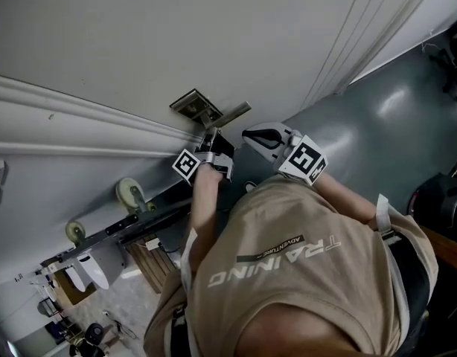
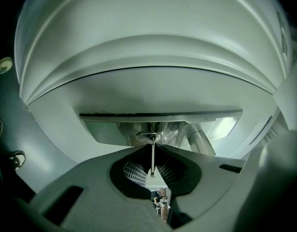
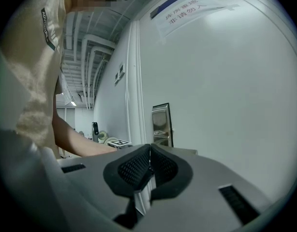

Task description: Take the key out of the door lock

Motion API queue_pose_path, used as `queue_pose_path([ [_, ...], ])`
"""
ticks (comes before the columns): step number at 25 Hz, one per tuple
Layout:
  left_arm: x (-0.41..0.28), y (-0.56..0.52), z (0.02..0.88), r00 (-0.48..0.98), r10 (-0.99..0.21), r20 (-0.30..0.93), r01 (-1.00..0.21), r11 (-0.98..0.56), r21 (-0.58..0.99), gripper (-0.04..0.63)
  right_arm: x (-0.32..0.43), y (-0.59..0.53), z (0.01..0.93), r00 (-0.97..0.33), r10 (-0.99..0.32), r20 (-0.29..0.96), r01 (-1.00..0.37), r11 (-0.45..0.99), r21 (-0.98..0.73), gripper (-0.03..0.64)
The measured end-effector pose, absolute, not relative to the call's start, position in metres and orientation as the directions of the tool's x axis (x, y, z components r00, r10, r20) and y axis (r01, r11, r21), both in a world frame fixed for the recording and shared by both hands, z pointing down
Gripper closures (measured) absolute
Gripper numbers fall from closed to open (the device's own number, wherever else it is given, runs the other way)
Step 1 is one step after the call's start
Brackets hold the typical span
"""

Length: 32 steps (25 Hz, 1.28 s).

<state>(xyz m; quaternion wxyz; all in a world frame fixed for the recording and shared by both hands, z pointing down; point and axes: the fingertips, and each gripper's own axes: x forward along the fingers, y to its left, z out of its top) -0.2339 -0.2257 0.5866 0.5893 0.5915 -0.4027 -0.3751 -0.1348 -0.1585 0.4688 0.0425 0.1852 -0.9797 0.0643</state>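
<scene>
White door [image 1: 139,36] is filling the view, with the person's tan shirt [image 1: 288,259] showing below it. Steel lock plate [image 2: 114,127] and lever handle [image 1: 234,113] are sitting on the door. Left gripper [image 2: 153,148] is clamping its jaws, nearly together, on the thin key [image 2: 153,159], which is sticking out of the lock cylinder [image 2: 148,137]. Right gripper [image 3: 149,153] is hovering just beside it, jaws pressed together, gripping nothing.

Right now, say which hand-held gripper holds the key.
The left hand-held gripper: its jaws pinch the key; the right hand-held gripper is shut on nothing.

three views share the lock plate [image 1: 196,108], left gripper view nearest.
</scene>
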Motion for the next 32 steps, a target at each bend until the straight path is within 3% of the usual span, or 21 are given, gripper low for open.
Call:
queue_pose_path([
  [18, -0.232, -0.225, 0.582, 0.382, -0.923, -0.038, 0.034, -0.027, 0.999, 0.572, -0.132, -0.157, 0.492, -0.947, -0.288, 0.143, -0.304, 0.947, -0.102, 0.601],
  [26, -0.234, -0.226, 0.584, 0.393, -0.919, 0.020, -0.098, -0.021, 0.995, 0.572, -0.125, -0.159, 0.496, -0.941, -0.302, 0.154, -0.319, 0.942, -0.107, 0.601],
  [32, -0.229, -0.214, 0.583, 0.378, -0.926, -0.009, 0.012, -0.005, 1.000, 0.572, -0.118, -0.159, 0.499, -0.939, -0.306, 0.158, -0.325, 0.939, -0.113, 0.601],
])
